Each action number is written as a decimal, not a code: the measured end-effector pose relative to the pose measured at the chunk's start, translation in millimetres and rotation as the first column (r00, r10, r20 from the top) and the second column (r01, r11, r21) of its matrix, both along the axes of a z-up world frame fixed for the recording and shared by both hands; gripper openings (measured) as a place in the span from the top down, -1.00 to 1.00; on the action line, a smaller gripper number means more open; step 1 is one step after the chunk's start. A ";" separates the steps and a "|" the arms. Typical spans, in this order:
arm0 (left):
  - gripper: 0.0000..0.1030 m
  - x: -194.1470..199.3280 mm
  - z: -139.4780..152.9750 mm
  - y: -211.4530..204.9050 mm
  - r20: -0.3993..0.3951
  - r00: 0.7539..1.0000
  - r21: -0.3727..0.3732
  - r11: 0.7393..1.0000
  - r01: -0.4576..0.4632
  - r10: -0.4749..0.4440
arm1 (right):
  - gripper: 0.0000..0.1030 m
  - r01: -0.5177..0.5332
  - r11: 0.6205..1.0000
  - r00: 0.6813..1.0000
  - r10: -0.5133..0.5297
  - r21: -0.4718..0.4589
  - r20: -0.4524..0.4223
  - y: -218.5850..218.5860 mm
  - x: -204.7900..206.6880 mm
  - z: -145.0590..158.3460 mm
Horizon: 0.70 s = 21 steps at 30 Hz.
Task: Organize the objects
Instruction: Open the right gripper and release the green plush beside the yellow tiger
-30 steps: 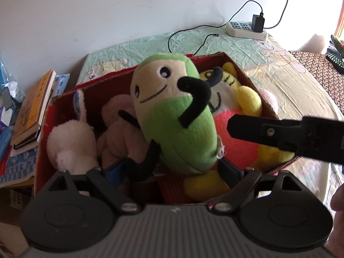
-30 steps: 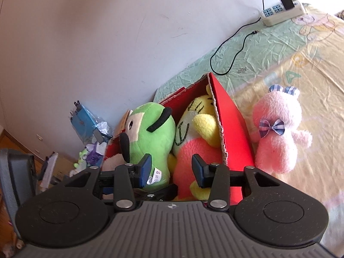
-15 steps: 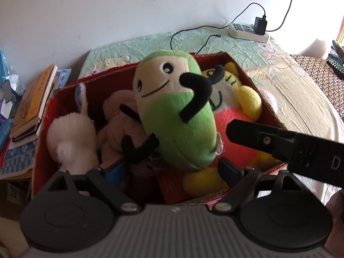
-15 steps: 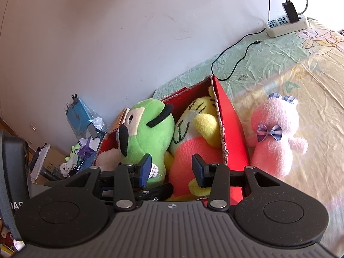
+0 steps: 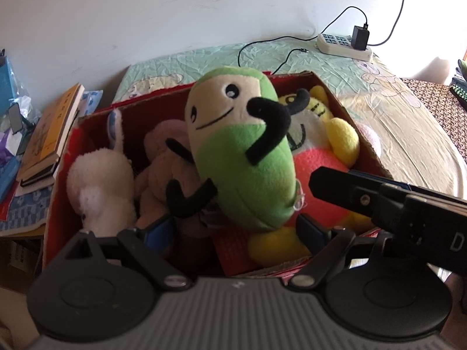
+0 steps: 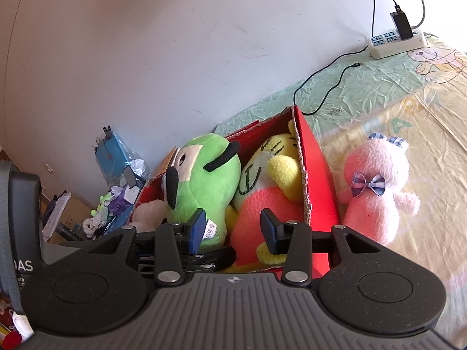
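Plush toys fill the red box [image 5: 344, 108] ahead of both claws. The green plush [image 5: 242, 157] stands tilted on top of the pile, its lower end between the widely spread fingers of the left claw [image 5: 233, 230]. I cannot tell whether the pads actually press on it. The right claw [image 6: 233, 227] is half open and holds nothing. Seen from the left claw, it hovers to the right, over the red-and-yellow plush [image 5: 318, 175].

The step in hand looks like seating the green plush in the box. To do it well, lower it into the gap just ahead of the left claw, between the beige plush [image 5: 163, 160] and the red-and-yellow one. Lay it flatter so it cannot tip over the rim. Let go only once it rests on its neighbours. The right claw can press the red-and-yellow plush aside to make room.

One pink plush [image 6: 376, 186] lies on the bed outside the box, to the right of the right claw; it is probably next.

Writing: a small white tag [image 6: 210, 229] on the green plush carries print too fine to read. The letters "DAS" [image 6: 23, 267] show on the left claw's body, cut off at the frame edge. A "D" [image 5: 456, 242] shows on the right claw.
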State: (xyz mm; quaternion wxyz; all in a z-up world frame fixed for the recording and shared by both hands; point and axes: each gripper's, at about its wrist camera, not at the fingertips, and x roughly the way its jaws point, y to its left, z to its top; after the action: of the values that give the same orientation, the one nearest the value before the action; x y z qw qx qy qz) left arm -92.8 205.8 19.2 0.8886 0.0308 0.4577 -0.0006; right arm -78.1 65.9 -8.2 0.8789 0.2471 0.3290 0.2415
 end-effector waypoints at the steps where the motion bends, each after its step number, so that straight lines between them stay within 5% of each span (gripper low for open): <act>1: -0.70 0.0 0.2 -0.6 0.000 1.000 0.005 1.000 -0.004 0.004 | 0.15 -0.005 1.000 1.000 0.005 0.000 0.002 -0.1 0.1 0.0; 21: -0.69 -23.5 21.0 -18.5 0.036 0.976 0.048 0.975 -0.215 0.214 | 0.04 -0.210 0.971 0.977 0.213 0.117 -0.012 -24.3 7.7 8.0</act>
State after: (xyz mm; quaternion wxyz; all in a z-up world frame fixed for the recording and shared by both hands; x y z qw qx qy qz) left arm -116.3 187.3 40.3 0.8893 0.0042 0.4444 0.1076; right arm -70.4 41.7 -0.2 0.8283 0.2638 0.3497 0.3493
